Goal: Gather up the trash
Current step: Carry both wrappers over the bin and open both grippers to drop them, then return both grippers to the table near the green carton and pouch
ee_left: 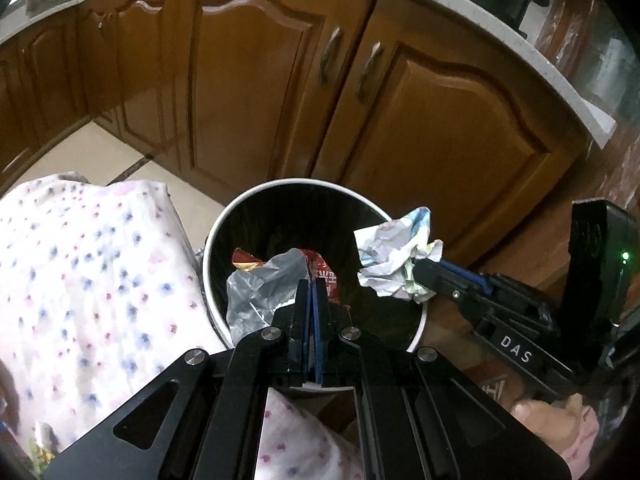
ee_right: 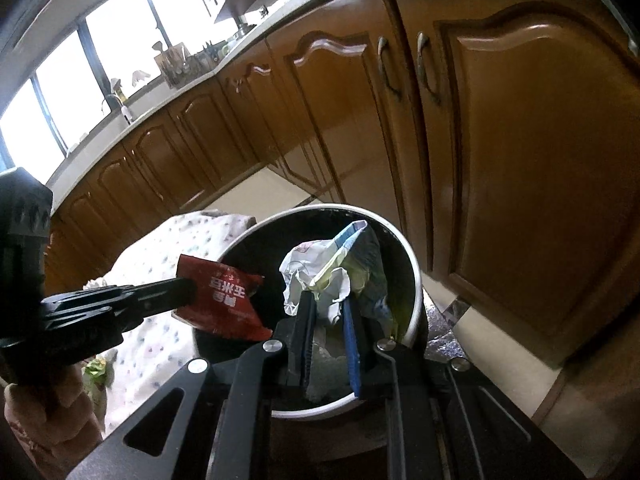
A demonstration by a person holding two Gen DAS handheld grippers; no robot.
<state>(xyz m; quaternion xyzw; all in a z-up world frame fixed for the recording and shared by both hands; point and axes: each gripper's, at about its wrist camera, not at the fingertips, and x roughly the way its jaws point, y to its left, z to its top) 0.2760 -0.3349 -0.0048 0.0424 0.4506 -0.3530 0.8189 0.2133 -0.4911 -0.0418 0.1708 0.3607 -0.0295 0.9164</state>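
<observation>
From the left wrist, the left gripper tilts down over the round white-rimmed bin, jaws pinched on a flat red wrapper with silvery lining. The right gripper holds crumpled paper over the bin's right rim.

From the right wrist, narrow jaws clamp that creased wad above the bin's dark mouth; glossy wooden cabinet doors stand just beyond.

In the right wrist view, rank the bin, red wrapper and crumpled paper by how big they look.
1. Bin.
2 and 3. Crumpled paper and red wrapper look about alike, and both hang nearer the camera than the bin, so I leave them unranked.
</observation>
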